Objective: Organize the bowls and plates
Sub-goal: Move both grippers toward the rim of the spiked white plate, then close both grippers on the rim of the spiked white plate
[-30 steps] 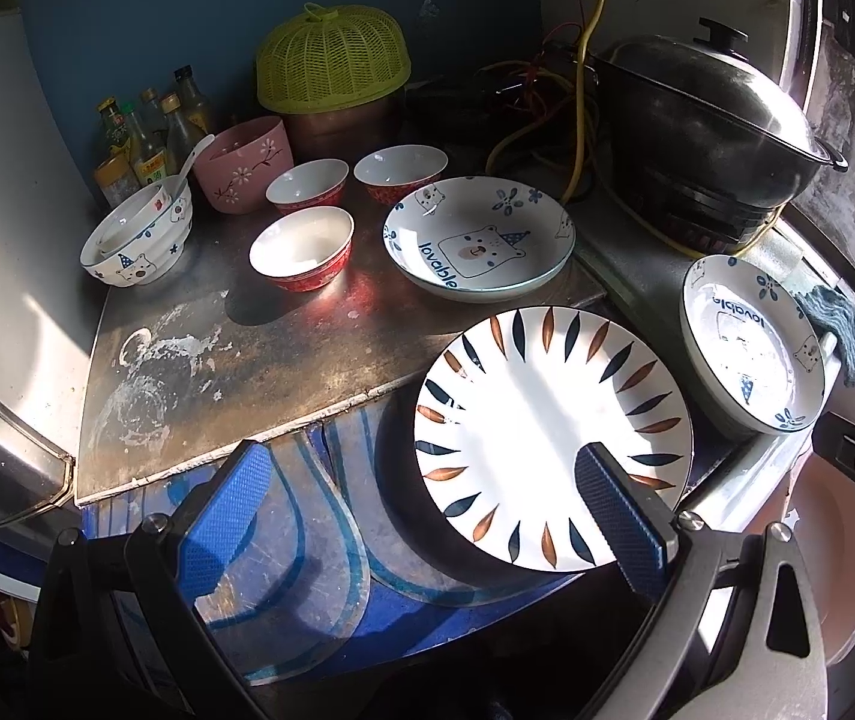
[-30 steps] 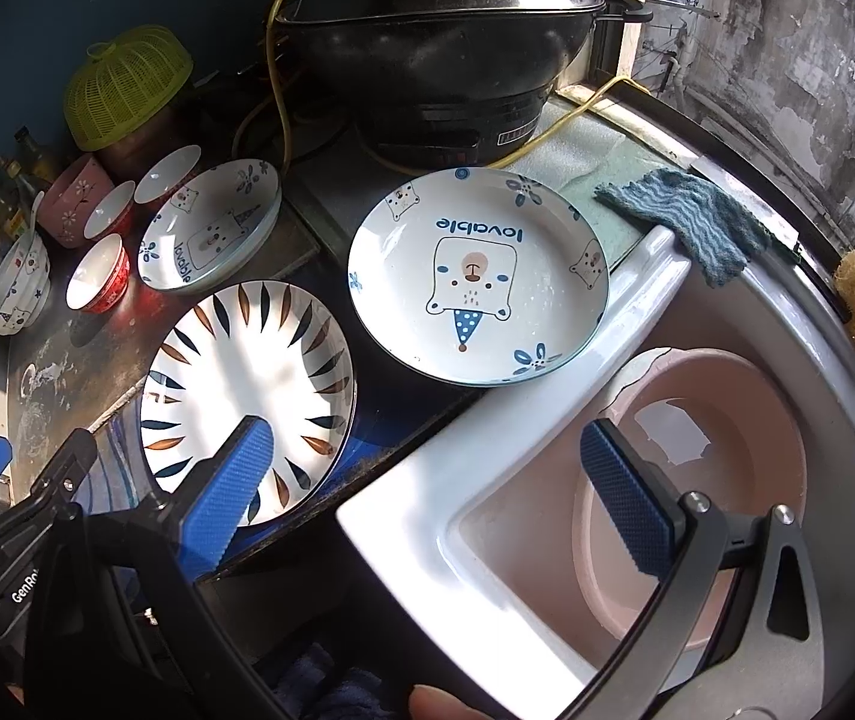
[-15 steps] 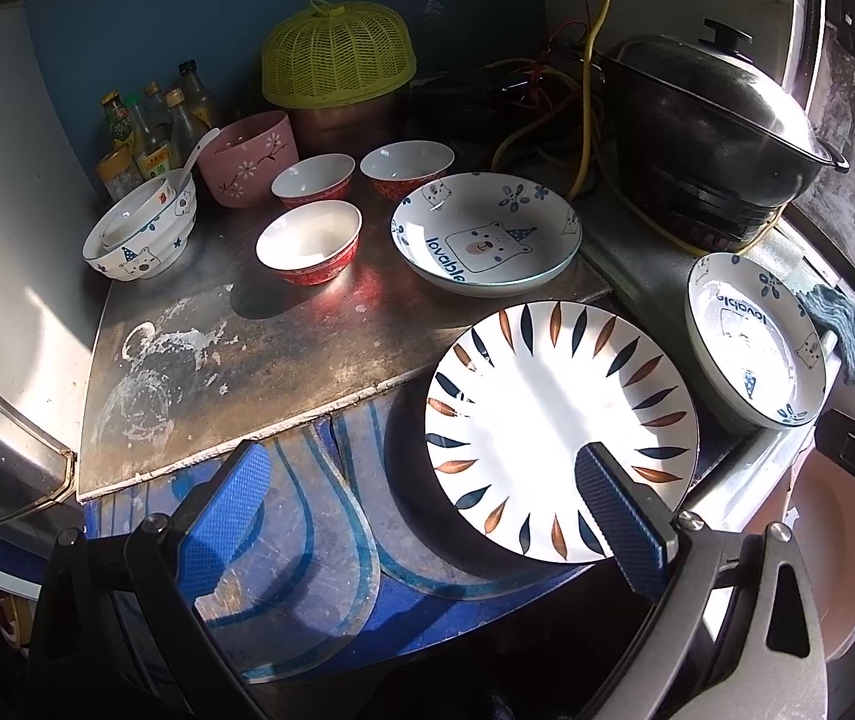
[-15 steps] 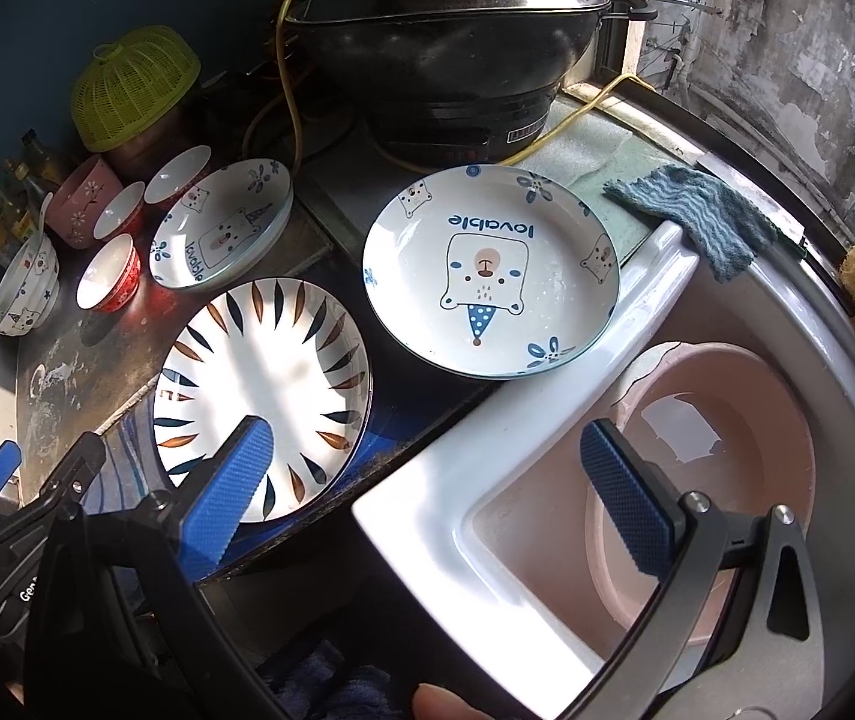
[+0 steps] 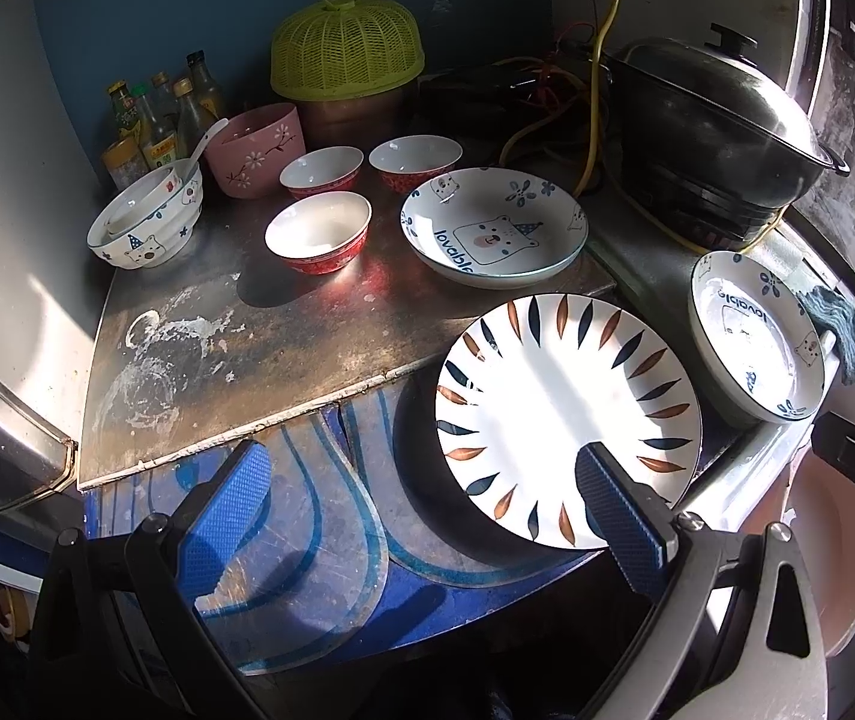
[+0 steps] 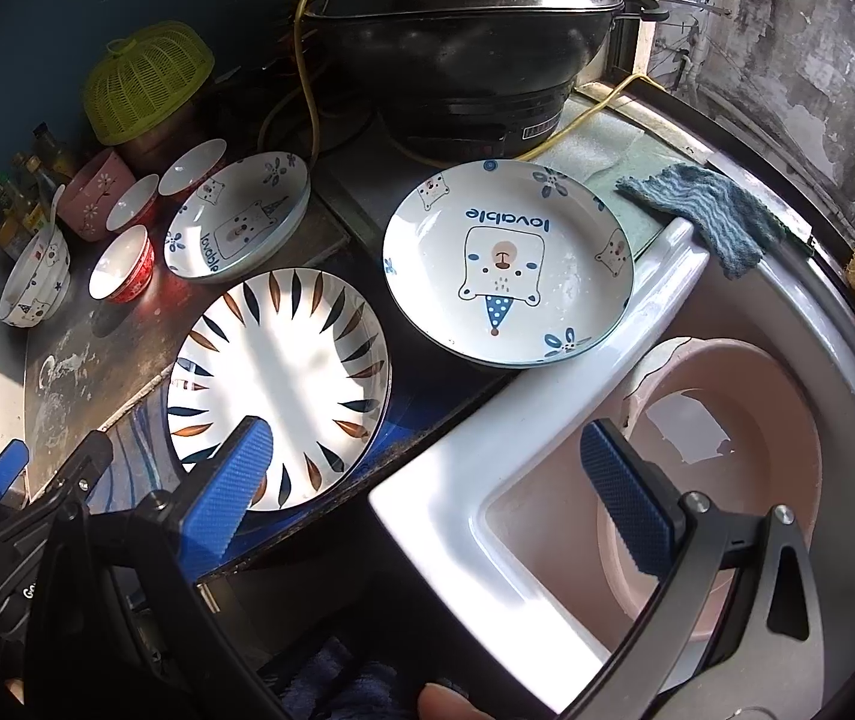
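Note:
A leaf-pattern plate (image 5: 565, 414) lies at the counter's front; it also shows in the right wrist view (image 6: 277, 384). One bear plate (image 5: 490, 234) sits behind it, another (image 6: 505, 261) by the sink rim. Three red bowls (image 5: 319, 231) stand at the back with a pink bowl (image 5: 256, 150) and a bear bowl with a spoon (image 5: 148, 222). My left gripper (image 5: 421, 507) is open and empty above the counter's front edge, its right finger over the leaf plate's near rim. My right gripper (image 6: 433, 477) is open and empty over the sink's corner.
A black wok with lid (image 6: 463, 42) stands on a cooker at the back right. A green food cover (image 5: 346, 48) and bottles (image 5: 157, 114) line the back wall. A pink basin (image 6: 721, 438) sits in the white sink (image 6: 487, 462). A blue cloth (image 6: 709, 216) lies on the sink rim.
Both grippers have drifted slightly left and back, so the plates sit a little further right in both views. Both stay open and empty. No dish has moved.

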`<state>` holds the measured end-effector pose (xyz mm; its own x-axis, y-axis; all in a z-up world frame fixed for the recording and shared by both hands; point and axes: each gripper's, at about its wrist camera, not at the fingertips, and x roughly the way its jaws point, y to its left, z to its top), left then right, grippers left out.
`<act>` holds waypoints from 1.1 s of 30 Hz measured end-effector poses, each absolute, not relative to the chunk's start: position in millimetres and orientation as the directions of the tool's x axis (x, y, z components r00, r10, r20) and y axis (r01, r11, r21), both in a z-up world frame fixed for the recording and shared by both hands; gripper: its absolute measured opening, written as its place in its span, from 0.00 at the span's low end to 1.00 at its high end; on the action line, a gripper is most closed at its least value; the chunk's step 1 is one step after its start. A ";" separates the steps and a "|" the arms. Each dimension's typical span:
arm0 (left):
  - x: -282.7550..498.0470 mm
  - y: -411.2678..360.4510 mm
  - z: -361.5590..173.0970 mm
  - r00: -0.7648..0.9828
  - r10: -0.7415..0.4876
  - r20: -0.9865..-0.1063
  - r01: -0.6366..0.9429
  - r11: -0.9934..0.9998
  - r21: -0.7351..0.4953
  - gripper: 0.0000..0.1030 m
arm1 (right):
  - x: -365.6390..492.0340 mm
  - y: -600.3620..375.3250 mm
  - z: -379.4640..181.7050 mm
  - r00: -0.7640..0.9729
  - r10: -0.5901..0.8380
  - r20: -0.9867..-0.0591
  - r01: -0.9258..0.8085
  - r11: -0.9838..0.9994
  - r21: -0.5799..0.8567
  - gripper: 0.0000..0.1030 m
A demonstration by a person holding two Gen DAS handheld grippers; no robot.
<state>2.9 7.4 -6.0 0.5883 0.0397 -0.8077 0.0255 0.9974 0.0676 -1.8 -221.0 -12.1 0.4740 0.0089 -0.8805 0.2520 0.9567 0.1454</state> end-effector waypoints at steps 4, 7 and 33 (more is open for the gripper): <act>1.9 8.1 -6.4 0.587 0.036 -0.809 0.027 0.998 0.064 0.99 | -1.8 -221.1 -12.1 0.475 0.011 -0.880 0.252 0.956 0.148 1.00; 1.7 8.3 -6.6 0.588 0.035 -0.808 0.027 0.998 0.062 0.99 | -4.2 -220.2 -11.8 0.477 0.016 -0.879 0.251 0.956 0.153 1.00; 17.7 11.6 -13.9 0.569 0.003 -0.823 0.033 0.999 0.026 0.99 | 4.9 -216.8 -16.7 0.471 0.048 -0.881 0.240 0.954 0.180 1.00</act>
